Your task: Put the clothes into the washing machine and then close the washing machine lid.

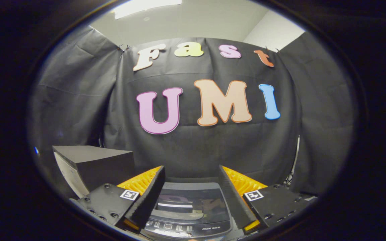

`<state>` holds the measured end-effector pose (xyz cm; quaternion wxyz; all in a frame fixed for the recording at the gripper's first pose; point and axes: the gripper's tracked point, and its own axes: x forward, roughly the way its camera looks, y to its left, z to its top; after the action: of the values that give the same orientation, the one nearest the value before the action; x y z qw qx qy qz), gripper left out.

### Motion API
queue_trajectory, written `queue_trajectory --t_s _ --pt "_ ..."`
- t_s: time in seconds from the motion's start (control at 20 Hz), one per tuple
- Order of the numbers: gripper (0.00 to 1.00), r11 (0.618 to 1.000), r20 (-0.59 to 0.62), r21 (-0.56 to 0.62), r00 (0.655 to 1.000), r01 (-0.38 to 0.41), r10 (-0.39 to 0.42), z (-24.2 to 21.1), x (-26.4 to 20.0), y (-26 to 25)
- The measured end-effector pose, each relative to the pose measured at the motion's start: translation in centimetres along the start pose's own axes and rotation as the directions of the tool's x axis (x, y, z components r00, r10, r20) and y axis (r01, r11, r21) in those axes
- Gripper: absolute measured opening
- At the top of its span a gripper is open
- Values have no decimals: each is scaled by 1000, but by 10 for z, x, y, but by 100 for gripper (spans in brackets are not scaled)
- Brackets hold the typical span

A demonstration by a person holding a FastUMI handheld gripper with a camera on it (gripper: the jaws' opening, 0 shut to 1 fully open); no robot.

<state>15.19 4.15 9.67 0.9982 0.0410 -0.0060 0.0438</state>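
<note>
The gripper (192,187) hovers above the washing machine (189,214), its fingers spread wide and holding nothing. The lid (188,202) lies flat and appears shut, so the task looks finished or nearly so. A dark box (95,164) stands just left.

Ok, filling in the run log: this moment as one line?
tool: open, holding nothing | washing machine: below, between fingers, lid down | dark box: beside machine

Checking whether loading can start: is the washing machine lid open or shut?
Shut: the washing machine lid lies flat over the tub, reflecting the wall. The gripper fingers stand open above it.
</note>
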Motion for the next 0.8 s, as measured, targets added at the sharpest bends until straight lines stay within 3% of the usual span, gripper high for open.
queue_trajectory --t_s 0.2,0.8 --pt "98 999 19 -47 999 27 -26 -10 -17 -23" --pt "96 999 17 -3 999 33 -33 -50 -53 -48"
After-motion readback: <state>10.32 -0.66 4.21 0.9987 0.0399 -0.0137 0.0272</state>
